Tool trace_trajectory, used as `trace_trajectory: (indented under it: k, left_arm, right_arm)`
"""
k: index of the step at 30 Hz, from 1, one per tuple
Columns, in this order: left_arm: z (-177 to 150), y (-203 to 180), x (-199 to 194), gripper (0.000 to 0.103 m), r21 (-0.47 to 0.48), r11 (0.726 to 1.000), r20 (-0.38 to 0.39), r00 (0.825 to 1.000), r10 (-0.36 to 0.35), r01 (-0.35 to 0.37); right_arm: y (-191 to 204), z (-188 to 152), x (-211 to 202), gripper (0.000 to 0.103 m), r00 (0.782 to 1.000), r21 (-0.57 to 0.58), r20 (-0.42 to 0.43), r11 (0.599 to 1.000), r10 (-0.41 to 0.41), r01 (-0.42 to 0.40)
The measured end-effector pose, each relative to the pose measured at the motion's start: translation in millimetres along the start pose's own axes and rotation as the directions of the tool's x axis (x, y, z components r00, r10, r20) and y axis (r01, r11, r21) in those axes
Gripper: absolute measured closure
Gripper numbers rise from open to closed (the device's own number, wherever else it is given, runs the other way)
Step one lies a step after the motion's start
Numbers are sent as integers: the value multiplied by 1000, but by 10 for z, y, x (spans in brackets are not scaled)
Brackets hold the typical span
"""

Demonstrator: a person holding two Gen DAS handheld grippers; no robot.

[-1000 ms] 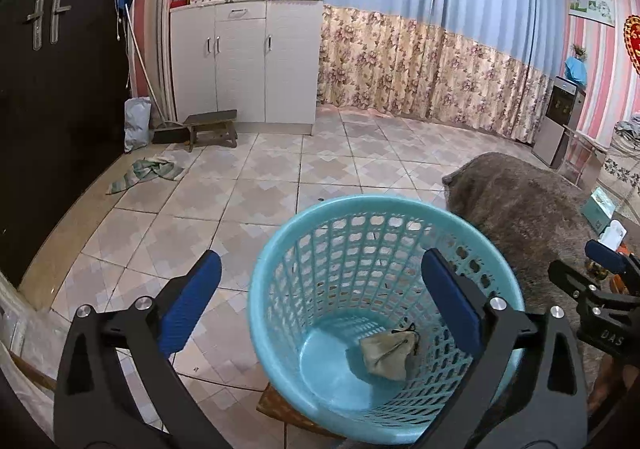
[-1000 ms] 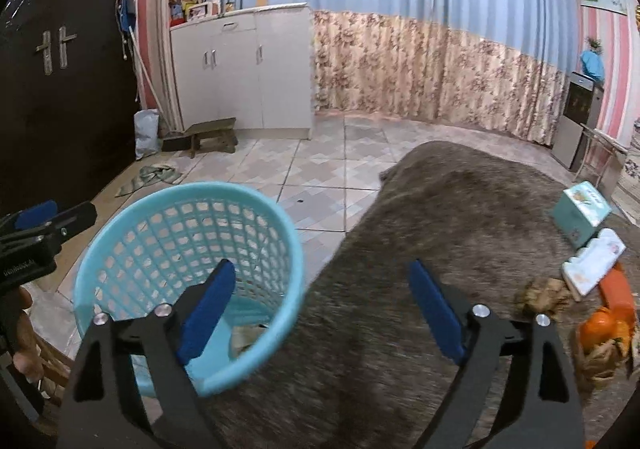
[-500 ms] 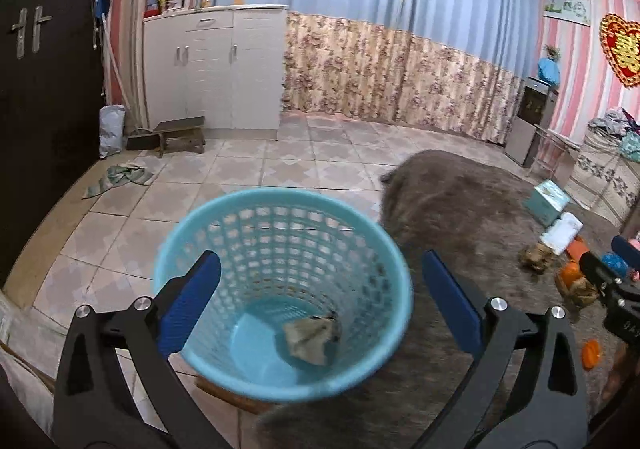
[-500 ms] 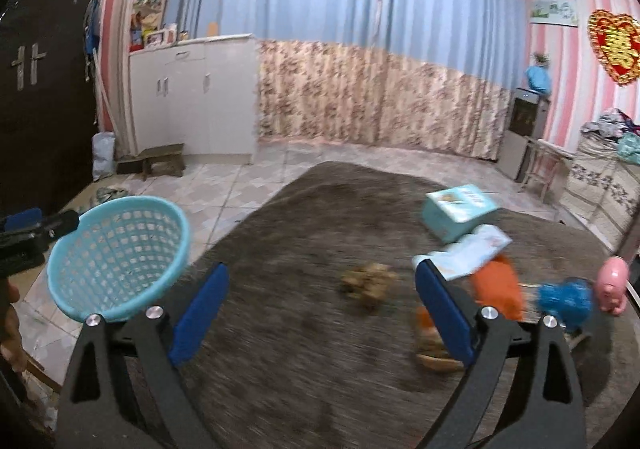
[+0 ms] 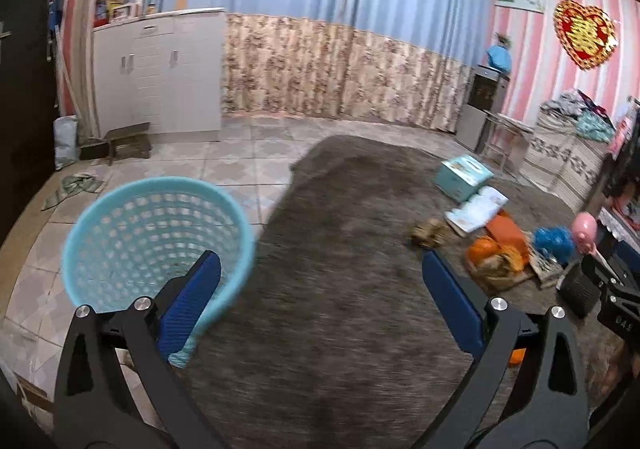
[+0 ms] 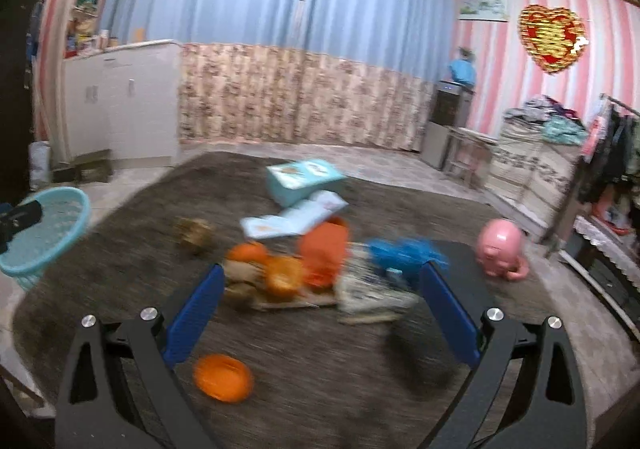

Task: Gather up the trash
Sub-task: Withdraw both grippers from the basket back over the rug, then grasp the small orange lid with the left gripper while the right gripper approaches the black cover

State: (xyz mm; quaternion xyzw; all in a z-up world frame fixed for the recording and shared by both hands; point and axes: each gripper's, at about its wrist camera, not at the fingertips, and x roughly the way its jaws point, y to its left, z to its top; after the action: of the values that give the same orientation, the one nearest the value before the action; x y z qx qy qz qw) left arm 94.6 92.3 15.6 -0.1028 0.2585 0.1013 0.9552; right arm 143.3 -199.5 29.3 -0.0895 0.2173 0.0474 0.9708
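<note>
The left wrist view shows the basket (image 5: 158,245) near its lower left, standing on the tiled floor (image 5: 256,169) just off the left edge of the rug (image 5: 340,289); its inside bottom is hidden behind the left gripper's (image 5: 320,301) own finger. The right wrist view shows only part of the basket (image 6: 44,233), at its far left, with a tip of the left gripper in front of it.

The right wrist view gives the trash more fully: a brown crumpled wad (image 6: 194,235) lies alone toward the rug's (image 6: 320,369) left side, and a heap of orange peel (image 6: 276,273), an orange bag (image 6: 324,249) and a blue crumpled piece (image 6: 404,253) lies mid-rug, with a white packet (image 6: 296,219) and a teal box (image 6: 302,179) behind it. One orange piece (image 6: 223,377) lies apart, nearest the camera, by the left finger. A pink pig (image 6: 502,249) sits toward the rug's right edge. The left view shows the same heap small and at its right, with the wad (image 5: 430,235) at its near side.

The right gripper (image 6: 320,309) points slightly down at the heap; its jaws have just been opening and stand wide, nothing between them. The left gripper also points somewhat down over the rug, jaws wide and empty. Both views are motion-blurred.
</note>
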Motion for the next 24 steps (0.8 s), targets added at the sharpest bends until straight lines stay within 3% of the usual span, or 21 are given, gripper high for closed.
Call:
trace_trajectory:
  k: [4,11,19,24]
  left_arm:
    - [-108,-354,72,6,21,998,-27,998,-59,60]
    - [-333,-914,214,6,77,986,-97,986,-138,146]
    - [-619,-1488,375,6,200,961,-172,972,-157,191]
    - [-718,-1644,465,6,217,941,-227,951,-210,260]
  right_arm:
    - [-352,-142,-41,7,997,1,-12,997,-82,82]
    - [-775,-454,-83,7,988,25,-59,989,-144,146]
    - [-1200,-652,-56,7,975,111,-113,973,-189,201]
    - [-1308,-766,29,7,972,147,-146,967,-185,207]
